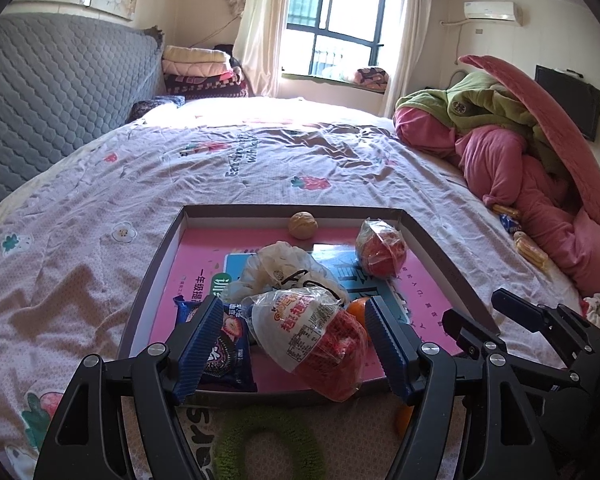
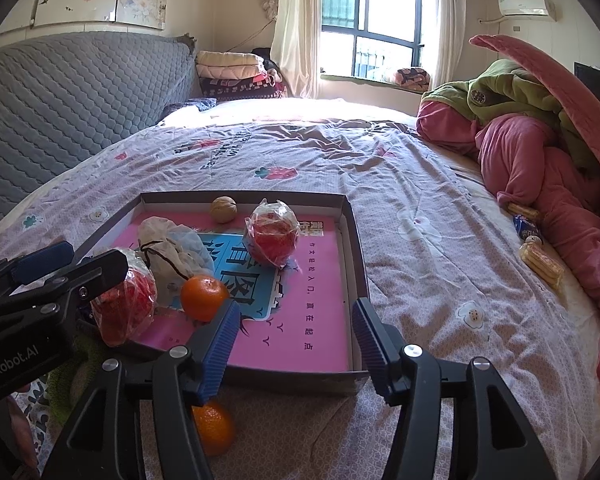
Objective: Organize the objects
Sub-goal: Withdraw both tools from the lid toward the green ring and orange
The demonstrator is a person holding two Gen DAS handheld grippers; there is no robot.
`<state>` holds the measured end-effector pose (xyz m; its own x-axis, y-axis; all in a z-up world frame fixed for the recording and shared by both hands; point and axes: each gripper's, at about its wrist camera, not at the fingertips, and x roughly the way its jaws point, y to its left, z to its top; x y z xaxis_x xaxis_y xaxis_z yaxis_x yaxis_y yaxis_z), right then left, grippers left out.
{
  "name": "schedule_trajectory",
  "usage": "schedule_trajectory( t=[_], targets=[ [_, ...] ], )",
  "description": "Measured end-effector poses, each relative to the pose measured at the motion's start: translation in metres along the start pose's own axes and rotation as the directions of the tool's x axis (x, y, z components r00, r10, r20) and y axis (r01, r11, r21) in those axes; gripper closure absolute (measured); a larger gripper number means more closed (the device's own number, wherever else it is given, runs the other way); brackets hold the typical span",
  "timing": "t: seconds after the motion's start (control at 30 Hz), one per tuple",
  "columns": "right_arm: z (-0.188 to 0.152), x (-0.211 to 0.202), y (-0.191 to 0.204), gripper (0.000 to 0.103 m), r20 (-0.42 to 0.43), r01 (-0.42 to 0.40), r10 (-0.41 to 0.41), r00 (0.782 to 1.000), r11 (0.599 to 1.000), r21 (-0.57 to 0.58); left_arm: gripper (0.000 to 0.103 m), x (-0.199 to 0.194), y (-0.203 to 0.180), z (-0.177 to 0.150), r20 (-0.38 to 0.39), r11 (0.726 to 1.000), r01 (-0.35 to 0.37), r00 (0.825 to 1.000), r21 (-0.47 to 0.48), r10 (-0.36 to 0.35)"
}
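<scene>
Shallow pink-floored cardboard tray (image 2: 354, 240) serves as collection bin. Left gripper (image 1: 294, 344) gapes around red-filled clear snack bag (image 1: 320, 344), pads apparently clear. Right gripper (image 2: 296, 344) spread, empty; 1 orange mandarin (image 2: 214, 426) remains outside.

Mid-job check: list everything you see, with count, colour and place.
tray: 1, grey, pink sheet inside, on bed
walnut: 1, tan, tray's far edge
bagged red snacks: 2, red, one far right in tray, one at near edge
pouch: 1, white, tray middle
oranges: 2, orange, one in tray, one on bed before it
cookie packet: 1, blue, tray's near-left corner
biscuit packs: 2, yellow, beside pink blanket
left tongs: 1, blue-padded, open
right tongs: 1, blue-padded, open
</scene>
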<state>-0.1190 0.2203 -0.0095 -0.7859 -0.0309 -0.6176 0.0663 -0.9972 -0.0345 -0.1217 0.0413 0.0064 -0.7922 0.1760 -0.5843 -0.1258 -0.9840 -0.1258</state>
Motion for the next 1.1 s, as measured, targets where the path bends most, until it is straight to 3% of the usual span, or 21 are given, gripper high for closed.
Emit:
schedule_trajectory(
  t=[0.3,0.43,0.57,1.1],
  targets=[
    [0.003,-0.007,0.004,0.044,0.027,-0.005,0.005,1.0,1.0,-0.003,0.027,-0.011,0.007,0.002,0.018,1.0,-0.013,1.0,0.002,0.013],
    [0.004,-0.014,0.003,0.04,0.055,-0.01,0.01,0.998,1.0,0.012,0.026,-0.022,0.011,0.003,0.068,0.998,-0.06,0.996,0.008,0.059],
    [0.007,-0.02,0.001,0.038,0.084,-0.027,0.024,0.996,0.999,0.028,0.026,-0.031,0.019,0.005,0.089,0.998,-0.054,0.995,-0.013,0.055],
    [0.006,-0.039,0.003,0.033,0.135,-0.088,0.082,0.987,0.995,0.039,0.026,-0.043,0.028,-0.003,0.079,0.997,-0.071,0.994,0.024,0.069]
  ],
)
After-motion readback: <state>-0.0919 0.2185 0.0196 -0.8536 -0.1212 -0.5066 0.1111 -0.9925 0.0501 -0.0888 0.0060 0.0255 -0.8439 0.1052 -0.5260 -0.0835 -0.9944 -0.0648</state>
